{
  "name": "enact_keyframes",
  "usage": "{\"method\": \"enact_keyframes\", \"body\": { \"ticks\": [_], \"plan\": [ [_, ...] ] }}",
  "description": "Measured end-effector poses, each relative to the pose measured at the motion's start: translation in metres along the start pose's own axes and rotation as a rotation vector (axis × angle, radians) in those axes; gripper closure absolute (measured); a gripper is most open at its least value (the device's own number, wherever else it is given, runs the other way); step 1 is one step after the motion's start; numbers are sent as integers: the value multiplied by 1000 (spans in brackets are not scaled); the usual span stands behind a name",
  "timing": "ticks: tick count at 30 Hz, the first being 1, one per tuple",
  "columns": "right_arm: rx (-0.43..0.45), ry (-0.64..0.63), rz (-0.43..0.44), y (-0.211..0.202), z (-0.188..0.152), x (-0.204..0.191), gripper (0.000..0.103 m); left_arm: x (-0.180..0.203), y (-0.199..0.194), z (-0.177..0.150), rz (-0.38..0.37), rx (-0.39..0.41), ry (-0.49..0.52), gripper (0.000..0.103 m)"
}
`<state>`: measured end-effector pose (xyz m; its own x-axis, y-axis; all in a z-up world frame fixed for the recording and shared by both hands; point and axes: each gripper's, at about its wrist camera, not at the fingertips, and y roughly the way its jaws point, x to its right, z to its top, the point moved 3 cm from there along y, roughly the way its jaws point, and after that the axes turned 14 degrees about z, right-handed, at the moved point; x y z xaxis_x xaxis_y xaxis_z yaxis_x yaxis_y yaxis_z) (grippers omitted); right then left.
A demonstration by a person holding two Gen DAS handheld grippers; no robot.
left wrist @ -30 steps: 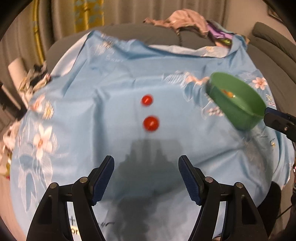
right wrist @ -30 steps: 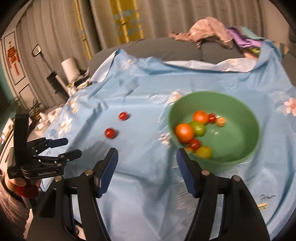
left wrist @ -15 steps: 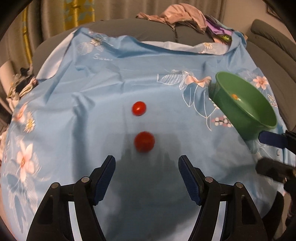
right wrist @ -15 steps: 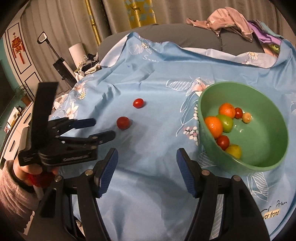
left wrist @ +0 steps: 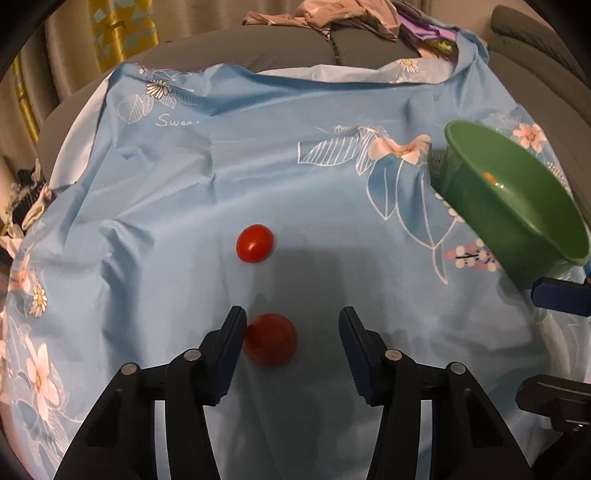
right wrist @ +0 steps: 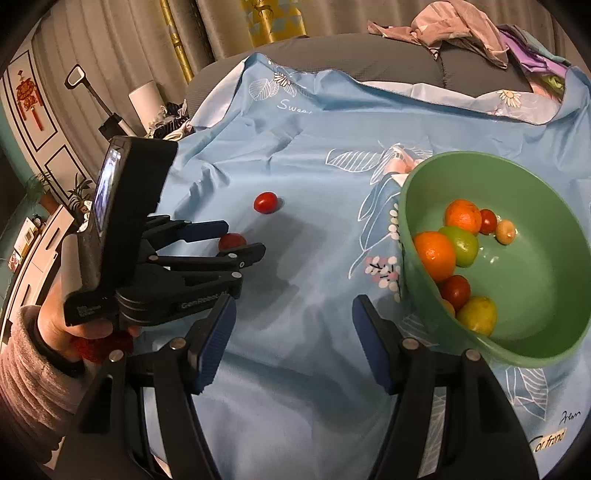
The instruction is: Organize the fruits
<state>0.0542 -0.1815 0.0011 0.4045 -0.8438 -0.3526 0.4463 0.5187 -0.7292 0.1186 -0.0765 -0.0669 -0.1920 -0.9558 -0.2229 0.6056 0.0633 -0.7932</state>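
2 grippers, 1 bowl, 2 loose tomatoes: all over a cloth-covered sofa.
Sofa [right wrist: 332,55]: grey, mostly under the cloth, with a heap of crumpled clothes [right wrist: 454,26] on its back edge.
Cloth [left wrist: 258,166]: light blue with white leaf outlines and pink flowers, creased, spread as the work surface.
Green bowl [right wrist: 554,354]: sits on the cloth at the right, just beyond the right gripper's right finger; in the left wrist view it shows at the right edge.
Bowl contents: 2 oranges [right wrist: 434,254], 1 green fruit [right wrist: 461,243], 1 yellow fruit [right wrist: 478,314], 2 small red tomatoes and 1 pale small fruit, gathered on the bowl's left side.
Left gripper [left wrist: 291,332]: held by a hand [right wrist: 62,321] in a grey knit sleeve, pointing down at the cloth; its jaws have just been closing around the near tomato, the left pad touches it, the right pad stands apart from it, so nothing is clamped.
Right gripper [right wrist: 291,325]: jaws apart, nothing between them but bare cloth, hovering near the bowl.
Near tomato [left wrist: 271,339]: red, on the cloth between the left gripper's fingers, against the left one.
Far tomato [left wrist: 255,243]: red, on the cloth just beyond the near one, clear of both grippers, well left of the bowl.
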Motion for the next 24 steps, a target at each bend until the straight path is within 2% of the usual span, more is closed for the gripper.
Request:
{"method": "enact_keyframes", "body": {
  "ticks": [5,13,24],
  "plan": [
    [-5,0,3,5,3,-1,37,-7,7,-3,17,-17,-3,72],
    [-24,-1,9,15,7,-3,37,-26,12,-10,-13,-29,-74,73],
    [-74,13,24,39,11,-7,37,-78,-15,-38,-57,-1,-233,73]
  ]
}}
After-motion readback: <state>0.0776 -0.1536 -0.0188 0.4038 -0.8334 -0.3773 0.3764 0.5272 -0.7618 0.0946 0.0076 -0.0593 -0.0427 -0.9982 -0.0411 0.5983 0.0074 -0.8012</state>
